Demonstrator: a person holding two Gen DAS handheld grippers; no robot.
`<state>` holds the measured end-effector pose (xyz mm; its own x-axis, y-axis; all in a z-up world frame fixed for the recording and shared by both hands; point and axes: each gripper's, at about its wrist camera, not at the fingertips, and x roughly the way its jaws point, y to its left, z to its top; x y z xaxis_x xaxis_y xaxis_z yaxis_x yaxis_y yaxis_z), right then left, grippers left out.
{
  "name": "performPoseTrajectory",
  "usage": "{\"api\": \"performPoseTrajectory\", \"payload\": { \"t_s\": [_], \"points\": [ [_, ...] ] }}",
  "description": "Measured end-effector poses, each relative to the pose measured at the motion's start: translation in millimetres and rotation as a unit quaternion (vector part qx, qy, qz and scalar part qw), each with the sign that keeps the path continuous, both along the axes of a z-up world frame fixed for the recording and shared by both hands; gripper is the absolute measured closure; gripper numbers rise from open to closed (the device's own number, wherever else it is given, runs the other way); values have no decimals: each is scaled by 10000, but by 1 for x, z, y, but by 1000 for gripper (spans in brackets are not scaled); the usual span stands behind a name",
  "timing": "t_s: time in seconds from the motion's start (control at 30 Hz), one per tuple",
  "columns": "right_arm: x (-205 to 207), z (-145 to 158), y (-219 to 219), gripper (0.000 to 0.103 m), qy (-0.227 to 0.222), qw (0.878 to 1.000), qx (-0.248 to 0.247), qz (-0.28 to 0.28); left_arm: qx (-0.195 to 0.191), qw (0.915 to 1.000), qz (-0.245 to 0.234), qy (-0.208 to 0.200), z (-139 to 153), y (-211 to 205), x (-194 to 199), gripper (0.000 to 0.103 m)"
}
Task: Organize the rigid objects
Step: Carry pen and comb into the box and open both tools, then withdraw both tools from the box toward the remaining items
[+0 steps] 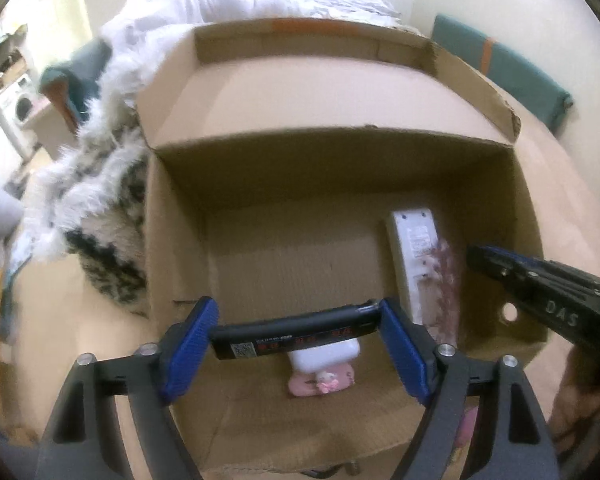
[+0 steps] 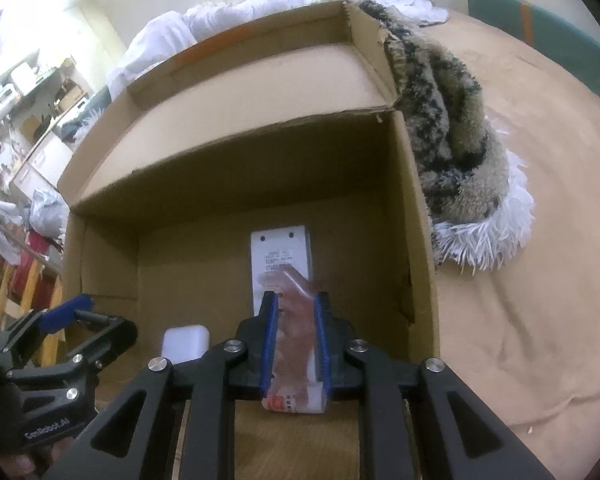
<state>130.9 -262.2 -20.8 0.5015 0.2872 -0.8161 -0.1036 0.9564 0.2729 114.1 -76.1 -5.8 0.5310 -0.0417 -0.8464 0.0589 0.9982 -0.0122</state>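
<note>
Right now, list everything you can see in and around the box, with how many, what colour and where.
cardboard box: one, brown, open on the bed, flaps up
white device: one, white, flat on the box floor at the far side
white case: one, white, box floor near side, with a pink charm beside it
black device: one, black with a label, held crosswise over the box
pink packet: one, translucent pink, held above the white device
furry blanket: one, tan, black and white, against the box
bedsheet: tan, under everything
white bedding: behind the box
left gripper: jaws shut on the black device
right gripper: jaws shut on the pink packet
</note>
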Motion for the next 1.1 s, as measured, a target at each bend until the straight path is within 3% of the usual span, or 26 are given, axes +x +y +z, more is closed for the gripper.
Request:
{"api": "performPoseTrajectory", "payload": {
  "t_s": [0.03, 0.1, 0.13, 0.2, 0.3, 0.43, 0.67, 0.83, 1.1],
  "points": [
    [-1, 0, -1, 72, 5, 10000, 35, -13, -11, 10000, -9, -12, 1, -1, 1, 14],
    [-2, 2, -2, 48, -28, 9999, 115, -24, -60, 9999, -48, -66, 4, -2, -1, 9],
    [-3, 5, -3, 26, -75, 9999, 142, -50, -64, 9999, -63, -99, 6, -1, -2, 7],
    [-6, 9, -6, 23, -167, 9995, 238, -101, -127, 9997, -126, -150, 8, -2, -4, 1],
    [-8, 14, -11, 21, -201, 9987, 439, -158, -212, 9995, -134, -184, 11, 2, -8, 1],
    [-14, 19, -14, 1, -272, 9975, 626, -192, -270, 9993, 14, -252, 19, 9, -14, 1],
    [-31, 34, -9, 0, -542, 9976, 371, -211, -183, 9987, 93, -470, 31, 16, -27, 1],
    [-43, 37, -16, 0, -547, 9975, 366, -240, -571, 9979, -37, -286, 29, 21, -38, 1],
    [-75, 39, -9, 0, -550, 9976, 348, -219, -608, 9978, 184, -208, 29, 36, -62, 1]
  ]
}}
